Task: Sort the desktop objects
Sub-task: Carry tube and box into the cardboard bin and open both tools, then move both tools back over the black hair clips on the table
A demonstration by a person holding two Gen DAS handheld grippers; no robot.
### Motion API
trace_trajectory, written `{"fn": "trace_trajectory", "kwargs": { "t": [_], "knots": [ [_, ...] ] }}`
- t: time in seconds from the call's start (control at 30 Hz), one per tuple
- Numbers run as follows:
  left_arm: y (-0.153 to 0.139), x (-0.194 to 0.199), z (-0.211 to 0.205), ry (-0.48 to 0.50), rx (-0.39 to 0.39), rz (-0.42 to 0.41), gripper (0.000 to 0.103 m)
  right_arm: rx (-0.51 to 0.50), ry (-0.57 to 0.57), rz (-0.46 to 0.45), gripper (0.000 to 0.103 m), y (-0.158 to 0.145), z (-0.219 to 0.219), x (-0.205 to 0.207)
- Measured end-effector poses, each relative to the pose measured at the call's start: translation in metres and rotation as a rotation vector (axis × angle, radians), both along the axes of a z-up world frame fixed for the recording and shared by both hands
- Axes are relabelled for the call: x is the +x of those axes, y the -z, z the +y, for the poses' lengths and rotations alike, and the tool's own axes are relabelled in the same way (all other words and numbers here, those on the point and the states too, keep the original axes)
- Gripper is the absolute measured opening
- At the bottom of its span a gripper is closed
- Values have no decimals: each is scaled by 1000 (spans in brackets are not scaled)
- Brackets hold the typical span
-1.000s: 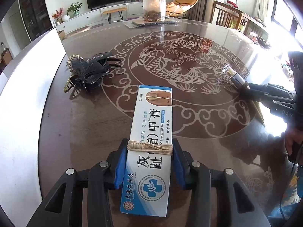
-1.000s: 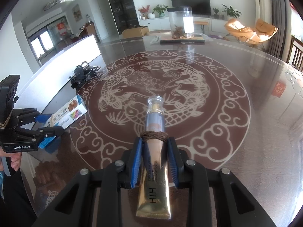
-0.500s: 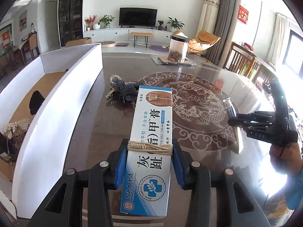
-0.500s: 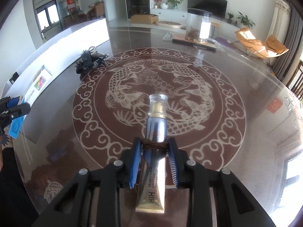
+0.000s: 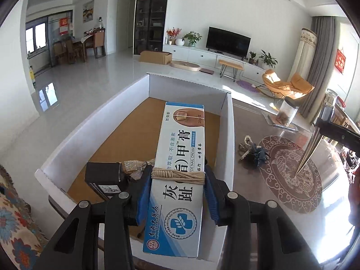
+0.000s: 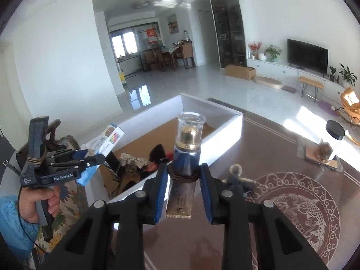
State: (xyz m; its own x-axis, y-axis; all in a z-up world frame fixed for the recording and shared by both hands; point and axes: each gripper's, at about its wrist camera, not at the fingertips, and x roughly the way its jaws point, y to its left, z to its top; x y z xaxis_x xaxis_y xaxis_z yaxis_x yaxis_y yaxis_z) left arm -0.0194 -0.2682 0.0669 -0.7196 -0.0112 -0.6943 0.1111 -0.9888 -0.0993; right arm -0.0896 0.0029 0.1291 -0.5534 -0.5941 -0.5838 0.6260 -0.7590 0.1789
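Note:
A blue-and-white nail cream box (image 5: pixel 180 139) sits lengthwise between the blue pads of my left gripper (image 5: pixel 177 175), which is shut on it. It hangs above a white-walled bin (image 5: pixel 229 121) with a brown floor. My right gripper (image 6: pixel 183 171) is shut on a gold-and-blue cosmetic tube (image 6: pixel 187 148) with a clear cap, over the table beside the bin's (image 6: pixel 225 130) near wall. In the right wrist view the left gripper (image 6: pixel 99 157) and its box (image 6: pixel 108 141) show at the left, in a person's hand. The left wrist view catches the tube (image 5: pixel 310 148) at the right edge.
Inside the bin lie a black box (image 5: pixel 102 175), a glittery piece (image 5: pixel 135 165) and dark items (image 6: pixel 157 153). A heap of black hair clips (image 5: pixel 254 153) rests on the brown table just right of the bin. A clear jar (image 6: pixel 333 144) stands at the far right.
Both grippers have risen and swung left from over the patterned table to the white bin. The nail cream box now hangs above the bin's floor. Both grips stay the same.

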Motion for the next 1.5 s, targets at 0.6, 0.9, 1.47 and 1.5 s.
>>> {"fn": "trace_trajectory", "kwargs": {
  "t": [0.6,0.9,1.47,1.5],
  "knots": [
    [41,14,-42,-164,-139,-39,79,-27,-35,-57,97,54,-134,-44],
    [10,47,57,63,-22,92,80,217,246,-44,101,142,75,14],
    [130,-37,213,239,-81,-185,92,269,412,-184,101,208,172,56],
    [134,-39,212,237,-89,-189,92,270,412,-179,101,207,171,57]
  ]
}}
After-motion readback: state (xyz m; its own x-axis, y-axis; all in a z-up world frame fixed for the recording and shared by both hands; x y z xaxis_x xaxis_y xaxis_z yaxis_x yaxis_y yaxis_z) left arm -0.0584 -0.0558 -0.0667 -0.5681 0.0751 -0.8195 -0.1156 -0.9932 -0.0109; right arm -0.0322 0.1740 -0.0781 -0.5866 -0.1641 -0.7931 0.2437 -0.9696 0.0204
